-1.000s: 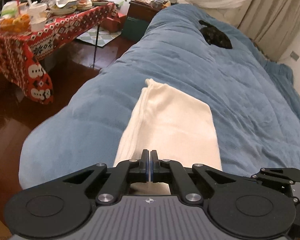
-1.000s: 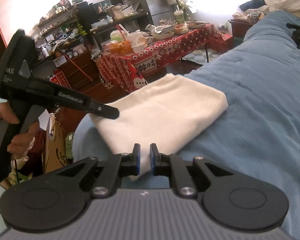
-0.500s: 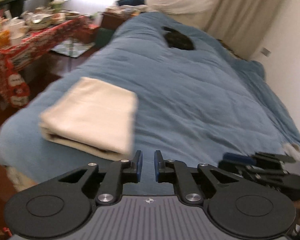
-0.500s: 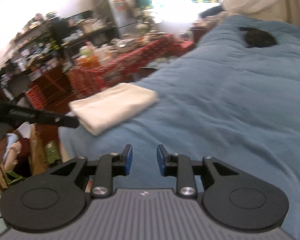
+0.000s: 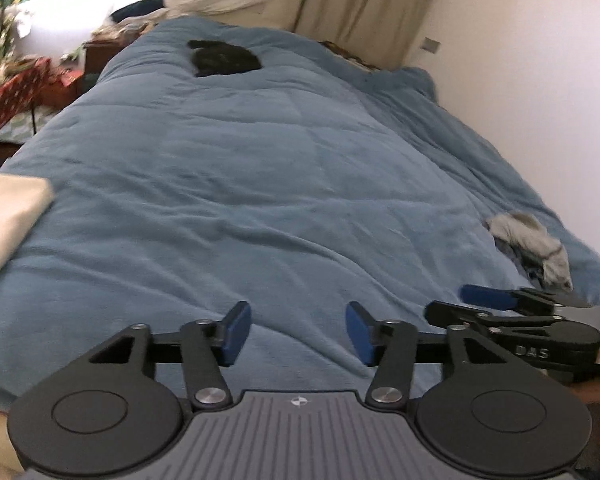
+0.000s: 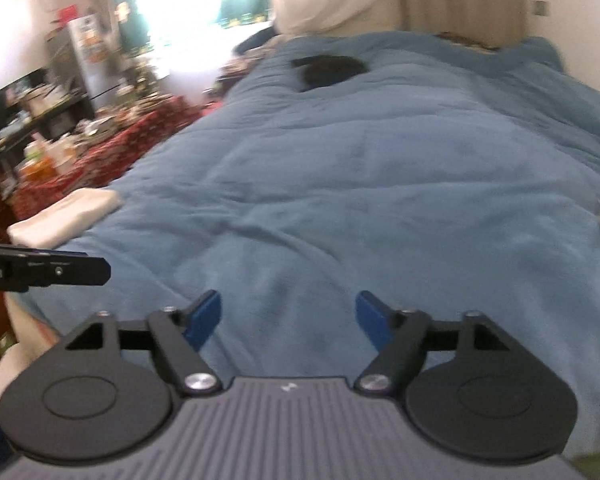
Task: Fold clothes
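Note:
A folded cream garment [image 5: 8, 216] lies at the left edge of the blue duvet [image 5: 284, 168]; the right wrist view shows the cream garment [image 6: 66, 216] at the bed's left side. A crumpled grey garment [image 5: 532, 244] lies at the right, near the wall. My left gripper [image 5: 296, 334] hovers over bare duvet, jaws opening, nothing between them. My right gripper [image 6: 290, 322] is also over bare duvet, jaws opening and empty. The right gripper shows at the lower right of the left wrist view, and the left gripper's tip at the left of the right wrist view.
A dark garment [image 5: 224, 58] lies at the far end of the bed. A table with a red patterned cloth [image 6: 100, 156] and cluttered shelves stand left of the bed. A white wall [image 5: 540, 80] and beige curtains run along the right.
Both grippers let go of the folded cream garment, opened wide and swung right across the bed. The garment now sits off to the left, and the grey garment has come into view.

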The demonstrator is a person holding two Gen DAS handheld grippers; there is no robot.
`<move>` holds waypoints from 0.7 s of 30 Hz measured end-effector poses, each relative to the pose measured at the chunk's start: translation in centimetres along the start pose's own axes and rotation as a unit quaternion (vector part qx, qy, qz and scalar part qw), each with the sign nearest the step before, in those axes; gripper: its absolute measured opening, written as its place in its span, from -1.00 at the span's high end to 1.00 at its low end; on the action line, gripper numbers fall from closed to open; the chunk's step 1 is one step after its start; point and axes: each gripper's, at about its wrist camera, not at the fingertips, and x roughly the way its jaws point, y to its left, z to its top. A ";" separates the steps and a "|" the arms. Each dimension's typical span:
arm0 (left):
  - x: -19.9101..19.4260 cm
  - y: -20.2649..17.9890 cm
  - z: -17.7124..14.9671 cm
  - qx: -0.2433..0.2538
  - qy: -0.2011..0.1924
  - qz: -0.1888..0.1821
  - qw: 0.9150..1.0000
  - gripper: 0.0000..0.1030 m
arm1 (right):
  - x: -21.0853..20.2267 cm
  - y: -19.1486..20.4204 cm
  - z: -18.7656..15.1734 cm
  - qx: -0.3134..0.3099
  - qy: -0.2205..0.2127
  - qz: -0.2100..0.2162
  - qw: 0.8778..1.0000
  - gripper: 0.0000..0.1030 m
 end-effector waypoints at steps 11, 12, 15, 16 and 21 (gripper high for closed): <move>-0.4 -5.9 -2.2 0.045 0.009 0.048 0.998 -0.58 | -5.2 -1.8 -2.7 0.057 -0.012 -0.094 0.994 -0.99; -0.8 -6.3 -2.3 0.050 0.008 0.057 0.997 -0.59 | -5.8 -1.8 -2.8 0.063 -0.011 -0.108 0.992 -0.99; -1.9 -7.2 -2.1 0.053 0.014 0.083 0.995 -0.71 | -7.9 -1.3 -2.7 0.069 -0.014 -0.141 0.988 -0.99; -2.3 -7.4 -1.9 0.053 0.019 0.091 0.994 -0.73 | -8.6 -1.0 -2.5 0.066 -0.019 -0.139 0.988 -0.99; -4.7 -8.0 -1.1 0.050 0.018 0.113 0.992 -0.73 | -12.2 0.5 -1.3 0.067 -0.046 -0.148 0.986 -0.99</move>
